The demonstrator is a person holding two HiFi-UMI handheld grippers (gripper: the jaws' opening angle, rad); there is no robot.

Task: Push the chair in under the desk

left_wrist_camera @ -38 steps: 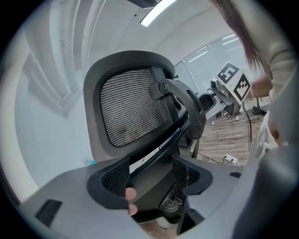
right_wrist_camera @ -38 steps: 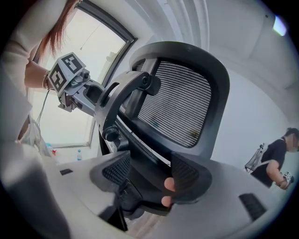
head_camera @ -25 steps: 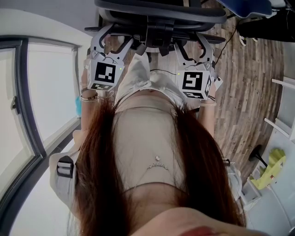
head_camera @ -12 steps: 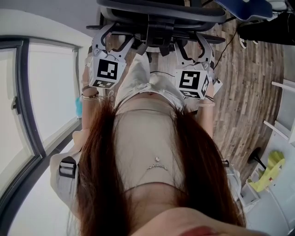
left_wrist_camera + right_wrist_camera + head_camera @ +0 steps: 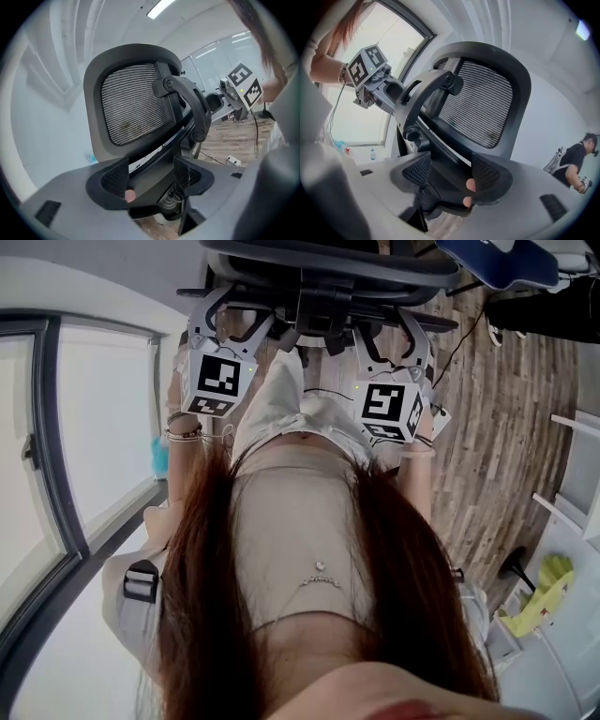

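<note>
Not much has changed since half a second ago. Both tools have crept a bit toward the top of the head view, and the chair [image 5: 328,268] has slid that way with them. The left tool's cube sits a touch higher than it did.

The chair stands on the wood floor [image 5: 506,427] right in front of the person, with its back turned to them. The left tool [image 5: 234,320] is at the left side of the chair's back and the right tool [image 5: 386,329] is at the right side — both low down, below the mesh [image 5: 136,108]. Each tool has its jaws wide apart, and a dark bar of the chair's frame lies between them. In both tools the bar seems to fill the gap from pad to pad. I cannot tell if the pads squeeze it or only sit around it.

The head view shows just the near edge of the chair, past the person's hair and front. The two gripper views show much more: the grey mesh rises high above the jaws, and a curved arm holds it up. The left gripper view also shows the right tool's cube off to the right. The right gripper view shows the left tool's cube at the left, and a small bottle [image 5: 371,153] under a bright window [image 5: 361,117]. It also shows another person [image 5: 576,159] far off at the right edge — seen in no other view.
</note>
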